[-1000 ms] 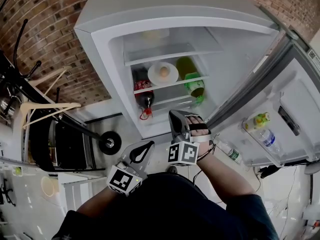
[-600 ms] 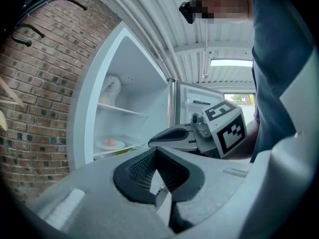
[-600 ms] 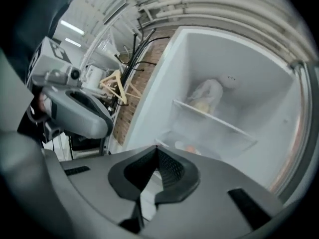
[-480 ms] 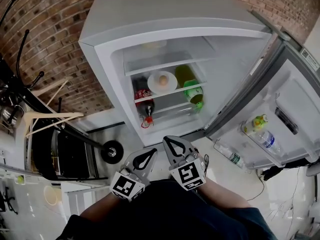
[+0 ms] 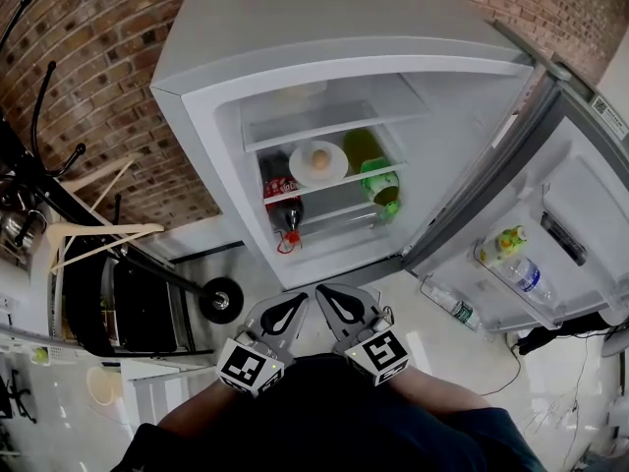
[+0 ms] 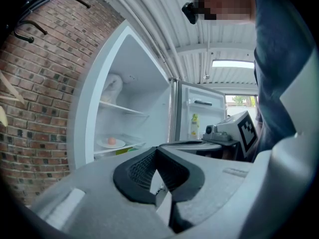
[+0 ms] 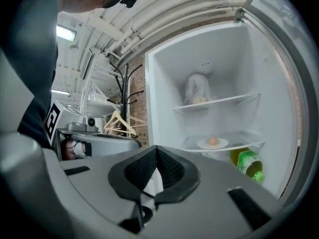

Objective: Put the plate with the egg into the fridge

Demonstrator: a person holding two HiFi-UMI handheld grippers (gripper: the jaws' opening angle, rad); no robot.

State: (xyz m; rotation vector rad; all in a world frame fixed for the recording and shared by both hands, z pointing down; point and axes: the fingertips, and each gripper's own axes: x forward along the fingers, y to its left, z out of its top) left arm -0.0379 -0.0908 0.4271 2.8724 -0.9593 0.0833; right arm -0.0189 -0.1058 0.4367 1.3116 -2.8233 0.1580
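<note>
Plate (image 5: 316,165) with egg (image 5: 320,158) on fridge (image 5: 324,18) shelf, dark bottle (image 5: 282,201) beneath partly hidden, left gripper (image 5: 293,303) and right gripper (image 5: 329,298) clenched empty, arms (image 5: 442,391) cut off.

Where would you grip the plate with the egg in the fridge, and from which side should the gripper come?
Grip the plate by its front rim, coming level through the open front of the fridge, one jaw above, one below. It lies flat on a shelf, the egg sits in its middle, and the shelf above likely blocks an overhead grip.
</note>
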